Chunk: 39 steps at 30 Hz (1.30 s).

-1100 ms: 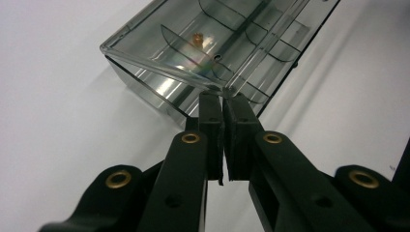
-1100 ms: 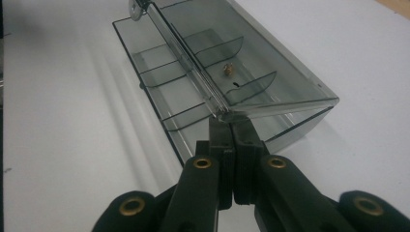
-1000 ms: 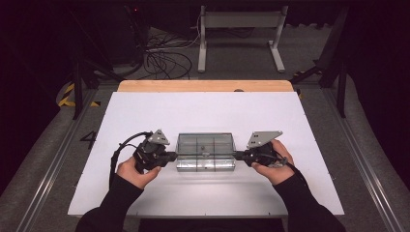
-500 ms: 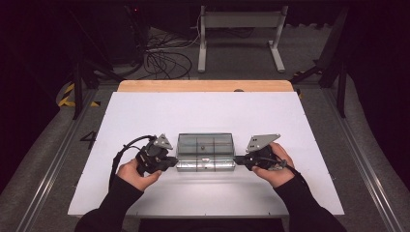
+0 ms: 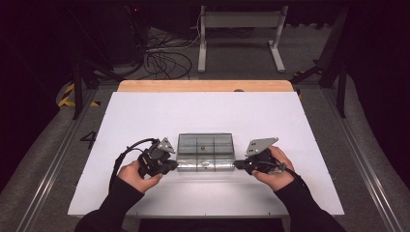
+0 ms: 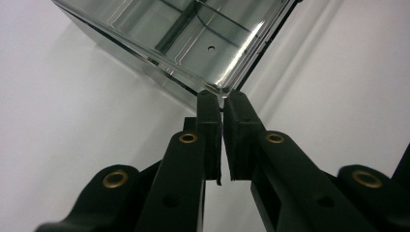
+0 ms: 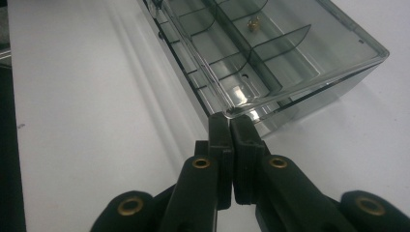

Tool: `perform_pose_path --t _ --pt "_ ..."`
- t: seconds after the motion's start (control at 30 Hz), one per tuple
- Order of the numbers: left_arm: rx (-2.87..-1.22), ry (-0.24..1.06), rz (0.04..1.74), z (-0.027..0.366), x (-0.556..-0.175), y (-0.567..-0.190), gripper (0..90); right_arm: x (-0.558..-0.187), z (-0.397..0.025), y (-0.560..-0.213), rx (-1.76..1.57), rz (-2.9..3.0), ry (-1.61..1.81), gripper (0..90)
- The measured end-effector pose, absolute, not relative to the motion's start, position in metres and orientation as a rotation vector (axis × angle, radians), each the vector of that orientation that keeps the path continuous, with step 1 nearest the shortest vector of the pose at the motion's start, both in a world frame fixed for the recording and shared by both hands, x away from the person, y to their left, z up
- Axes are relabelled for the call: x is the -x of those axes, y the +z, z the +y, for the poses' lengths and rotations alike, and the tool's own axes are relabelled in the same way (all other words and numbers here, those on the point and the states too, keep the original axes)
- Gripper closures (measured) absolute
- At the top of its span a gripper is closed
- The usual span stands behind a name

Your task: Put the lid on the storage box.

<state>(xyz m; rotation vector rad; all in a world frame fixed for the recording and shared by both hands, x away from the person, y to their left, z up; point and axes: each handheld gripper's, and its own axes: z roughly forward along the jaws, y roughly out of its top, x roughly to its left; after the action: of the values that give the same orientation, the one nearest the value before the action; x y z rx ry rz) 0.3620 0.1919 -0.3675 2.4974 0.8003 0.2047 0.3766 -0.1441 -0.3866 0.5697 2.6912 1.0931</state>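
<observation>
A clear plastic compartment box (image 5: 205,145) with its lid down lies in the middle of the white table. My left gripper (image 5: 175,166) is at its near left corner. In the left gripper view the jaws (image 6: 222,96) stand shut with a hairline gap, tips against the corner of the lid rim (image 6: 225,89). My right gripper (image 5: 236,165) is at the near right corner, and its shut tips (image 7: 227,120) touch the lid corner (image 7: 232,110). A small brass piece (image 7: 252,24) lies in one compartment. Whether either gripper pinches the rim is not clear.
The white table top (image 5: 145,116) spreads around the box, with a wooden strip (image 5: 205,85) along its far edge. Beyond it, cables (image 5: 164,53) and a metal stand (image 5: 239,34) are on the dark floor. Metal rails (image 5: 58,159) run along both sides.
Both grippers have slid a little toward me along the box's ends and now sit at its near corners. The box has not moved.
</observation>
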Motion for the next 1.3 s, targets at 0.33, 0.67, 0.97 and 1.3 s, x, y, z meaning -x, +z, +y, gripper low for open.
perform_pose_path --t 0.33,0.67,0.97,1.3 --pt "-2.528 0.182 0.802 0.1916 -0.3626 -0.3723 84.0 -0.3750 -0.1430 -0.3909 -0.561 2.715 1.042 88.7" --pt "-2.537 0.167 0.802 0.1928 -0.3627 -0.3751 84.0 -0.3736 -0.1446 -0.3914 -0.549 2.722 1.012 88.1" --pt "-2.543 0.166 0.797 0.1926 -0.3622 -0.3745 83.6 -0.3731 -0.1449 -0.3914 -0.547 2.725 1.002 87.9" --pt "-2.517 0.172 0.803 0.1964 -0.3601 -0.3704 77.4 -0.3729 -0.1459 -0.3896 -0.544 2.723 1.005 87.3"
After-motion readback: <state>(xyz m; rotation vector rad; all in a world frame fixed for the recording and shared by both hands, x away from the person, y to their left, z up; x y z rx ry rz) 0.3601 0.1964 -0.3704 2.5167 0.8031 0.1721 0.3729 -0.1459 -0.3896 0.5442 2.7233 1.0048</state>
